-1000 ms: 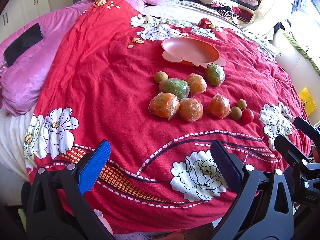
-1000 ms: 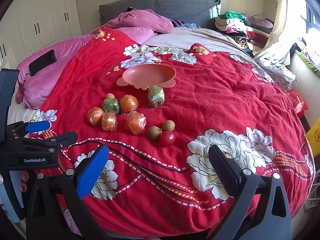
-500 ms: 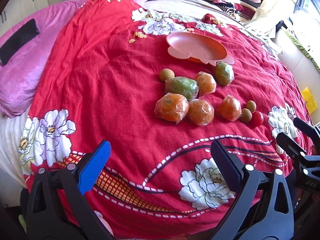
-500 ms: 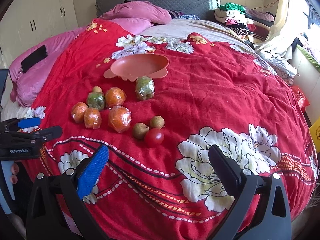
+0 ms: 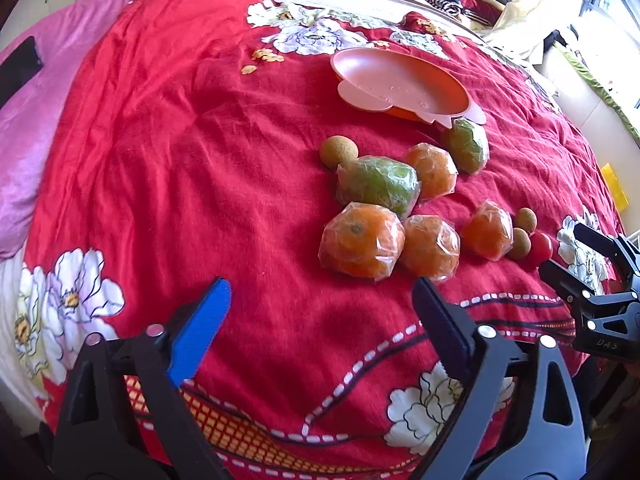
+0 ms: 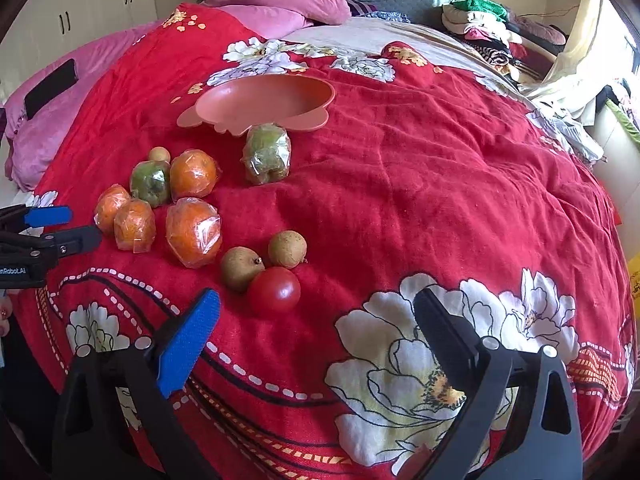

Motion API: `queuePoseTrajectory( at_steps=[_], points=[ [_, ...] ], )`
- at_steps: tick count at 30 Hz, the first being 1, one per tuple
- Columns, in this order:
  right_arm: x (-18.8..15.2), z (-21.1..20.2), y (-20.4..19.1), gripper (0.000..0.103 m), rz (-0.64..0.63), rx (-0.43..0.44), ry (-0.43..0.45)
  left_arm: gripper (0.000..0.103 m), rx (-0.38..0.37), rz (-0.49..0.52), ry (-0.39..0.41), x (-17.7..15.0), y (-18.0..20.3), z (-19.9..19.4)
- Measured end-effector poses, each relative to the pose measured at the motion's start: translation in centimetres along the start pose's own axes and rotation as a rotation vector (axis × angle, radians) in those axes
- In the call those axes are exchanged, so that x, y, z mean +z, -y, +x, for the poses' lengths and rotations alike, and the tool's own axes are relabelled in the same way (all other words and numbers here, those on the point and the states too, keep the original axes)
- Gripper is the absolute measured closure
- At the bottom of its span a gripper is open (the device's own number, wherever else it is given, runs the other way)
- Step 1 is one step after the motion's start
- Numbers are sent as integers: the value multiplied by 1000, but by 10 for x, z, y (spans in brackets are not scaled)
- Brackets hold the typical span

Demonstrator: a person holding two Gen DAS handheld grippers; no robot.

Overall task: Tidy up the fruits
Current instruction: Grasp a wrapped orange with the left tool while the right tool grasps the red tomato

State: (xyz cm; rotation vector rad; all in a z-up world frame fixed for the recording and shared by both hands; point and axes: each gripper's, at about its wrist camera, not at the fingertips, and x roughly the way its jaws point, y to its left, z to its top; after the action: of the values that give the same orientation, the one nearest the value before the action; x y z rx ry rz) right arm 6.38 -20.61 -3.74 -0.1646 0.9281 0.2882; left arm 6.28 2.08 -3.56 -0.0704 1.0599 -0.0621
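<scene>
red floral bedspread — pink pillows behind

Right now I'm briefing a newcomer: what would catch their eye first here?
The red floral bedspread fills both views. A cluster of plastic-wrapped oranges and green fruits lies left of centre, with a red tomato nearest. Behind the fruit sits an empty salmon-pink plate.
</scene>
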Motion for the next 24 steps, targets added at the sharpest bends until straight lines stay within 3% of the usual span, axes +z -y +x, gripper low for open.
queuePoseTrajectory(
  at_steps=[1, 2, 5, 8, 12, 14, 24],
  points=[
    [0, 1, 0, 17, -4, 4, -2, 26, -1, 2, 1, 0, 0, 1],
    [1, 3, -1, 32, -8, 5, -7, 31, -5, 8, 2, 2, 1, 3],
    [2, 7, -2, 40, -20, 25, -18, 40, -15, 34, 5, 5, 5, 6],
    [2, 7, -4, 57, -38, 64, -14, 50, -34, 57, 8, 9, 9, 8],
    [3, 8, -8, 69, -63, 93, -16, 60, -49, 83, 8, 10, 15, 12],
    [4, 9, -9, 74, -72, 116, -17, 68, -65, 93, 9, 12, 17, 12],
    [9, 18, 3, 75, -19, 212, -33, 68, -97, 88, 1, 17, 10, 21]
  ],
)
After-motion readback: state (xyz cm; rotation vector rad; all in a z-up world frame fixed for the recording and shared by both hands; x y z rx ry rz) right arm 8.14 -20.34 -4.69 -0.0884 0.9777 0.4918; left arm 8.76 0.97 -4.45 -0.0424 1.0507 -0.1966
